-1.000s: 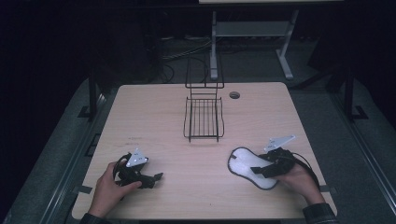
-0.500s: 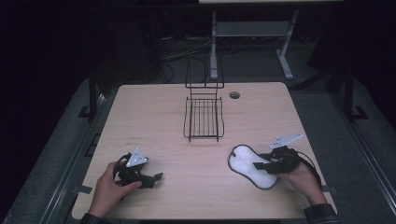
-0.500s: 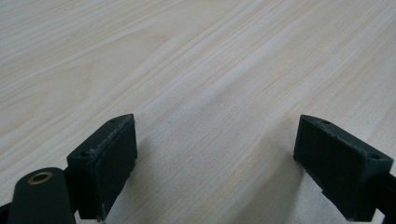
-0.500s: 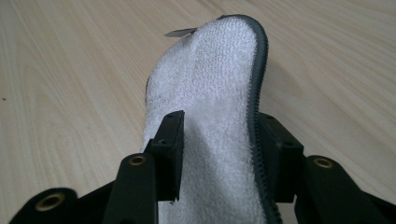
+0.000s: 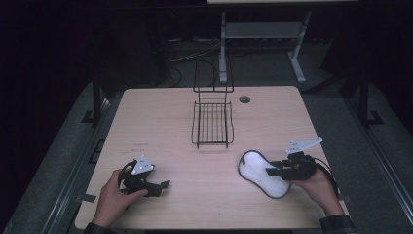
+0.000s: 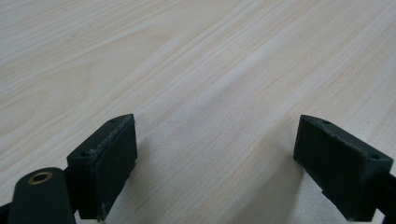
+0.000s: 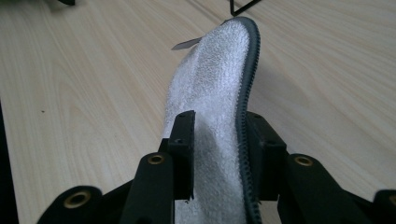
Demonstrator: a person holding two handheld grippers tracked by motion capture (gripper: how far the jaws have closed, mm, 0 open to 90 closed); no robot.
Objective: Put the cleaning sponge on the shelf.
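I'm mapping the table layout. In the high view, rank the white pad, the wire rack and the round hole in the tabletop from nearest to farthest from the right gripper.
1. White pad: between the right gripper jaws, which have just been closing on it, near the table's front right.
2. Wire rack: mid-table, farther back and left.
3. Round hole: near the far edge, beyond the rack's right side.

wire rack (image 5: 212, 123) mid-table (image 5: 156, 117), pad (image 5: 263, 171) right of it, nearer
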